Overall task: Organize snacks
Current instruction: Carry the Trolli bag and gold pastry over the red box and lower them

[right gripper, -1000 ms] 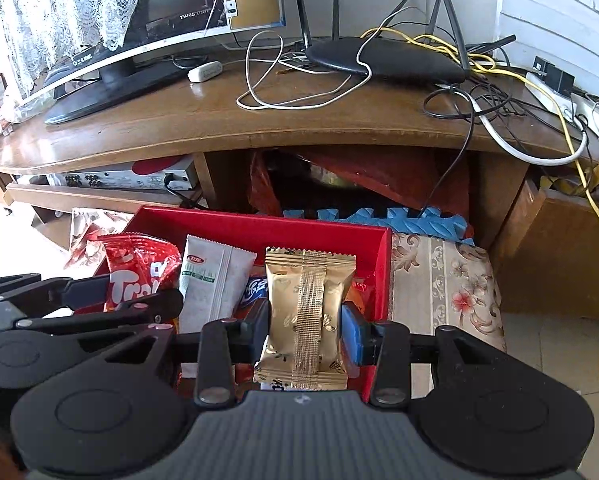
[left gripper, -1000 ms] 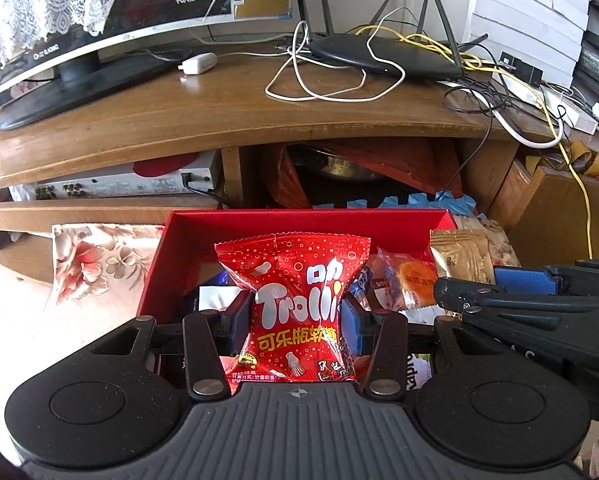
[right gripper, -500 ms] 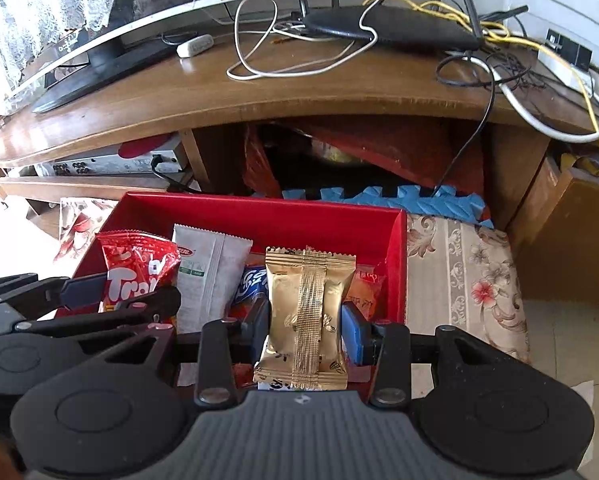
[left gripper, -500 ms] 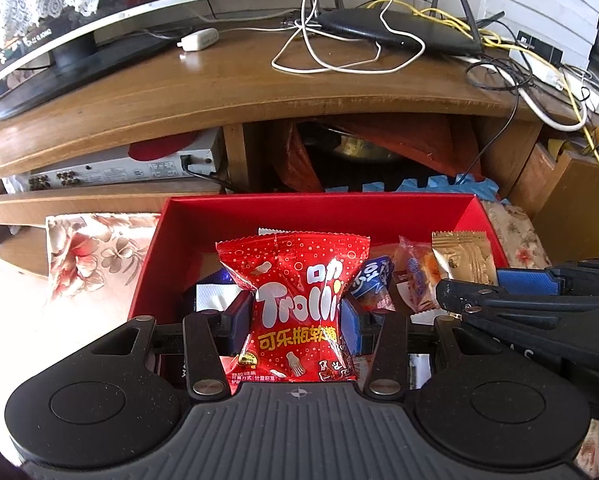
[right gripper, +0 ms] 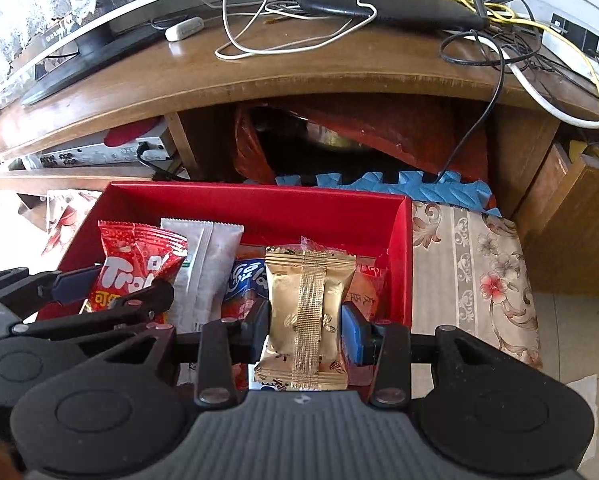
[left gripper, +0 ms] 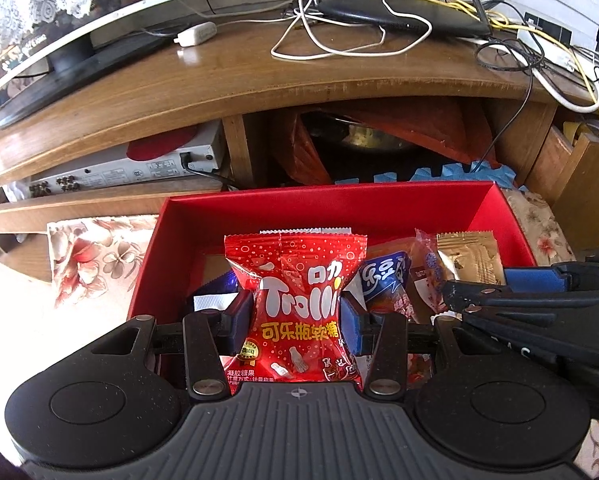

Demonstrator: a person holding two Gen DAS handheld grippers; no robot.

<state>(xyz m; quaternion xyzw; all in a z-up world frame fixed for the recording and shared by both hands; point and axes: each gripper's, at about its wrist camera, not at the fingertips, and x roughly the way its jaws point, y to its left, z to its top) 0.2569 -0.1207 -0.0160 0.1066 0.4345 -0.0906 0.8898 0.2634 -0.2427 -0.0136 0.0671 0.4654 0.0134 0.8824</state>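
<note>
My left gripper [left gripper: 295, 314] is shut on a red Trolli candy bag [left gripper: 295, 280] and holds it upright over the red box [left gripper: 339, 204]. My right gripper [right gripper: 305, 326] is shut on a gold snack packet [right gripper: 307, 300] over the right part of the same red box [right gripper: 259, 204]. The Trolli bag also shows in the right wrist view [right gripper: 135, 268], the gold packet in the left wrist view [left gripper: 469, 256]. Inside the box lie a white packet [right gripper: 207, 272], a blue packet [right gripper: 247, 280] and orange-red packets [left gripper: 419, 280].
The box sits on a floral cloth [right gripper: 471, 264] in front of a wooden TV stand [left gripper: 259, 88]. On the stand are a monitor base [left gripper: 71, 76], a router [left gripper: 403, 16] and tangled cables [right gripper: 519, 52]. A silver receiver [left gripper: 127, 168] sits on the shelf.
Both grippers, still holding their packets, have moved forward and up over the red box, so more of its inside shows. The packets in the grips have not shifted.
</note>
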